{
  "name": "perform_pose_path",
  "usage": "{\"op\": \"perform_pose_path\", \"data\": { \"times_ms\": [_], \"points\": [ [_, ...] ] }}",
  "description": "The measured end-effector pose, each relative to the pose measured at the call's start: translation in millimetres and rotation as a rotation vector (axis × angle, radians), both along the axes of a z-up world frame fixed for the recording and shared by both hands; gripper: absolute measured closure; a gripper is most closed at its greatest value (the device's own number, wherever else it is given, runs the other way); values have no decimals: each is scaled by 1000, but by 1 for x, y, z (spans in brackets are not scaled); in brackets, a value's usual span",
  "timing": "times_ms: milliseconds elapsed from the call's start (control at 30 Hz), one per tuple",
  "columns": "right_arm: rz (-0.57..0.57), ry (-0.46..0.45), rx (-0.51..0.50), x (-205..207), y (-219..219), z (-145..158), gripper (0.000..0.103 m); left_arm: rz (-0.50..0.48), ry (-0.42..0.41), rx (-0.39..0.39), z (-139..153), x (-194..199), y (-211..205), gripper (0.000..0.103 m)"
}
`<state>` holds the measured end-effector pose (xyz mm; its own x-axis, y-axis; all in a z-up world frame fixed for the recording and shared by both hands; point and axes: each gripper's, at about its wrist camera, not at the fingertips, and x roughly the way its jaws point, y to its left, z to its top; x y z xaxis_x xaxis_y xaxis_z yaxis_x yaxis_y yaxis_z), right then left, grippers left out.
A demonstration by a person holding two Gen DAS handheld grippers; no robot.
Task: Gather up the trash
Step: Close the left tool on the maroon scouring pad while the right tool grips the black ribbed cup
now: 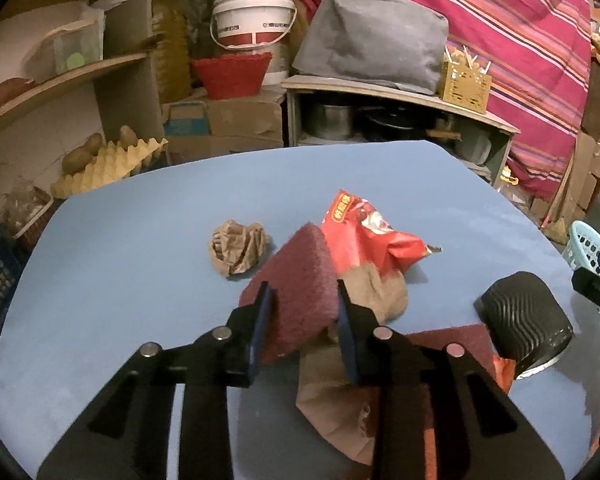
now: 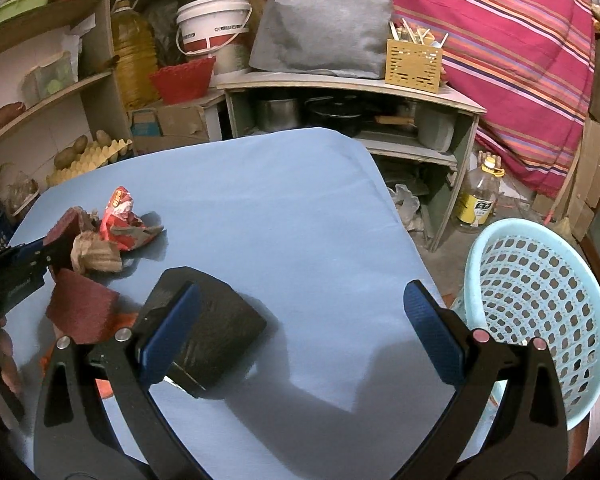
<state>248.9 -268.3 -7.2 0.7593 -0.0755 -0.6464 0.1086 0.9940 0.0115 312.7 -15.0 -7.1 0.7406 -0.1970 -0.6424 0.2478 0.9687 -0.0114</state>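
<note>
Here the left claw pinches a soft maroon scouring pad (light, best held mid-edge), while the right claw gapes empty.

The table is showing a plain light blue cover. The scouring pad at 6 o'clock is showing dark maroon, and the snack wrapper just toward 1 o'clock from it is glaring red with yellow print. The crumpled paper ball is looking brown. The cup at 4 o'clock is wearing black with wavy ridges. The basket is showing pale turquoise, perforated. The blanket at 1 o'clock is running magenta with orange, white and purple stripes.
</note>
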Motion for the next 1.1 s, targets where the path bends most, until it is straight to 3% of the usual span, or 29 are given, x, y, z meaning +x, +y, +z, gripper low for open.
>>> {"op": "perform_pose_path", "data": {
  "times_ms": [267, 467, 833, 933, 1100],
  "points": [
    [24, 5, 15, 6, 23, 1, 4, 79, -35, -31, 14, -1, 26, 86],
    [43, 43, -28, 17, 49, -8, 4, 127, -52, -37, 21, -7, 51, 87],
    [11, 138, -17, 34, 60, -26, 5, 193, -87, -18, 41, -38, 86, 87],
    [19, 143, -23, 33, 63, -26, 15, 212, -76, -27, 42, -41, 93, 87],
    [52, 149, -28, 30, 65, -25, 16, 229, -39, -36, 35, -43, 99, 87]
  ]
}}
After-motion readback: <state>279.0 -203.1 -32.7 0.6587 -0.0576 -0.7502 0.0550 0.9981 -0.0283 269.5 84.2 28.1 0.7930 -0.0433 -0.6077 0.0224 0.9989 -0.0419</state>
